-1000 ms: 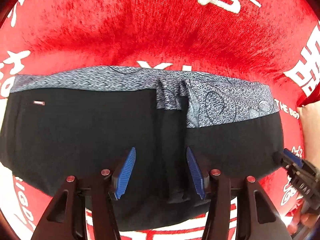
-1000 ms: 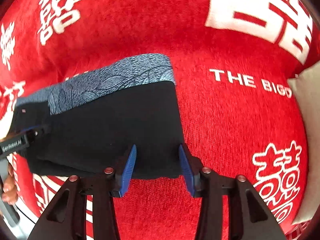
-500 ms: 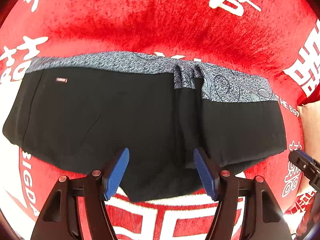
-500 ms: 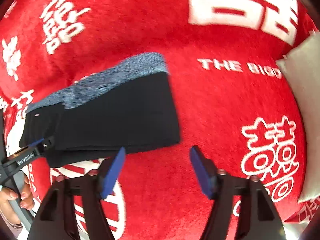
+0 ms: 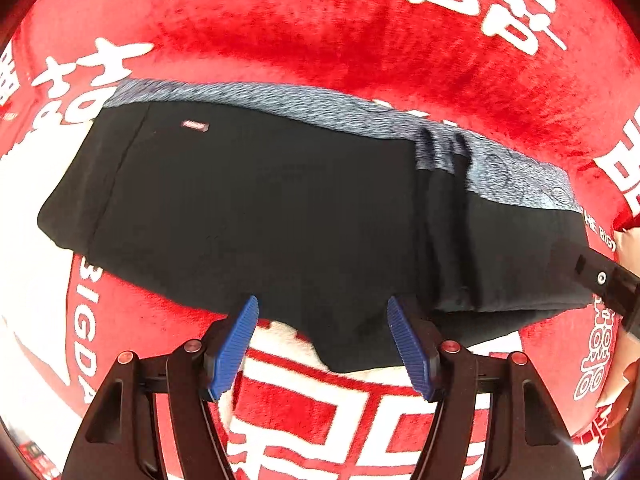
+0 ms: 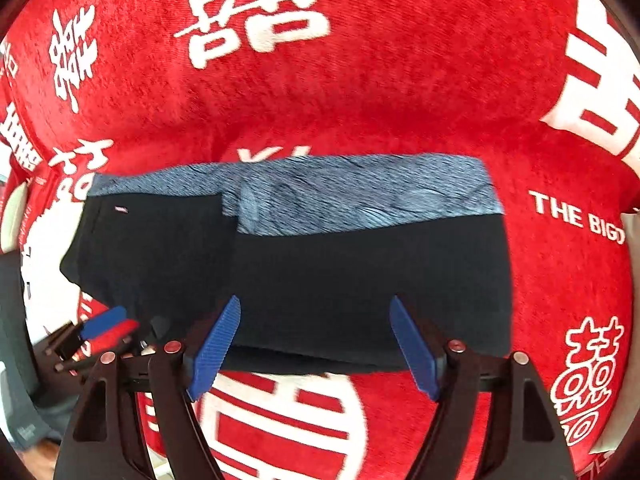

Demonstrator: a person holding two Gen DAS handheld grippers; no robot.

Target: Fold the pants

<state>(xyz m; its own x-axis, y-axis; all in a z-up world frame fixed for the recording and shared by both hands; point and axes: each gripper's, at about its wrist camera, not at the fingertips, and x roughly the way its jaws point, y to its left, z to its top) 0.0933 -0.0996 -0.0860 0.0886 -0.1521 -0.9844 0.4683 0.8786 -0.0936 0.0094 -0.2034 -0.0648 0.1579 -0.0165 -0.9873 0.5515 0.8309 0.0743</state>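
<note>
Pants (image 5: 280, 208): black, with a mottled blue-grey waistband (image 5: 304, 100) along the far edge and a small pale label (image 5: 195, 125) near the left end; they lie folded and flat on the red blanket (image 5: 320, 32), well spread from left to right. In your left wrist view a raised crease (image 5: 444, 216) runs from the waistband down to the near edge, right of centre; in your right wrist view the right-hand part lies as a neat rectangle with a straight right edge (image 6: 506, 280). Blanket: red plush with large white characters and the words "THE BIG" (image 6: 576, 216) to the right of the pants; whether it covers a desk or a bed cannot be told. Left claw (image 5: 322, 340): your blue pads (image 5: 236, 344) stand wide apart above the near edge of the pants, with nothing held; the jaws have just been opening. Right claw (image 6: 316, 342): its blue pads (image 6: 214, 346) stand wider still, above the near edge of the pants, gripping nothing; these jaws too have just been opening. Each claw shows at the edge of the other's view: the right one as a dark body at the right rim of the left view, the left one as blurred blue and red tips at lower left of the right view. A pale cushion (image 6: 630, 232) sits at the right rim.
</note>
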